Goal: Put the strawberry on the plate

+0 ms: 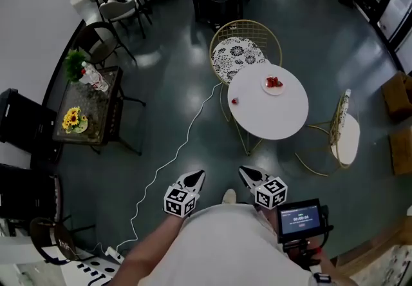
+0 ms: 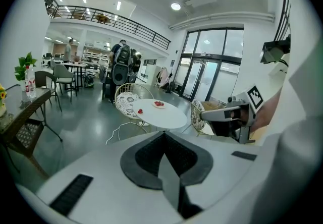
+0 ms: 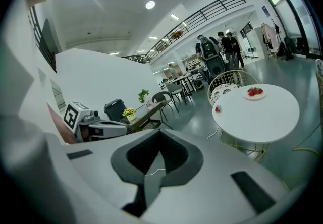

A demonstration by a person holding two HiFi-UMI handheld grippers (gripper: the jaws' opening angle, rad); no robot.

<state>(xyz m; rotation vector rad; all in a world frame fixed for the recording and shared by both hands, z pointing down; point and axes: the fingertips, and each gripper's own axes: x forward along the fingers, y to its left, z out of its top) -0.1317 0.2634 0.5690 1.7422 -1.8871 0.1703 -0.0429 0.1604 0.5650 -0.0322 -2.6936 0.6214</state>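
— What has that person got up close?
— Nothing. The left gripper (image 1: 196, 178) and the right gripper (image 1: 244, 172) sit low in front of the body, each with its jaws pressed together and empty.
— And the strawberry (image 1: 234, 100)?
— Well ahead of them, alone on the round white table (image 1: 277, 120), near its left edge. The plate (image 1: 275, 93) sits farther back, apart from it, with other red berries on it. A patterned chair (image 1: 237, 54) stands behind.
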